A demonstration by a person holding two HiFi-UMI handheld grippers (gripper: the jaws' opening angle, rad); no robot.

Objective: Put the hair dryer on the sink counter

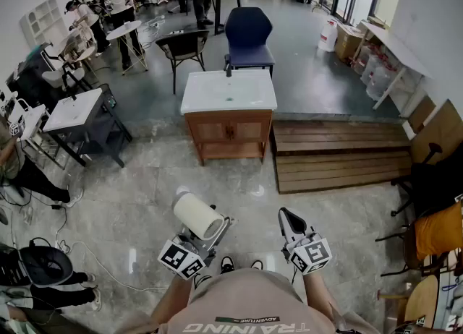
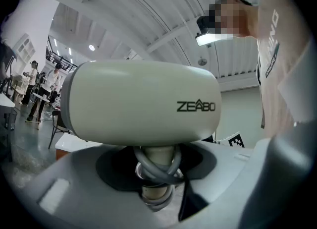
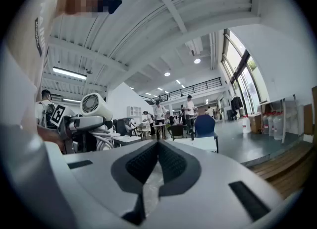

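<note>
At left, pinched in the left gripper, jaws spread wide round the handle and its wrapped cord: the hair dryer, barrel uppermost, in the air close before the body. Probably light, rigid, smooth plastic and top-heavy; best held low on the handle, over the cord wrap for extra bite. Further right and well ahead, the sink counter, not yet reached. At right, the right gripper, jaws pressed together on nothing.
</note>
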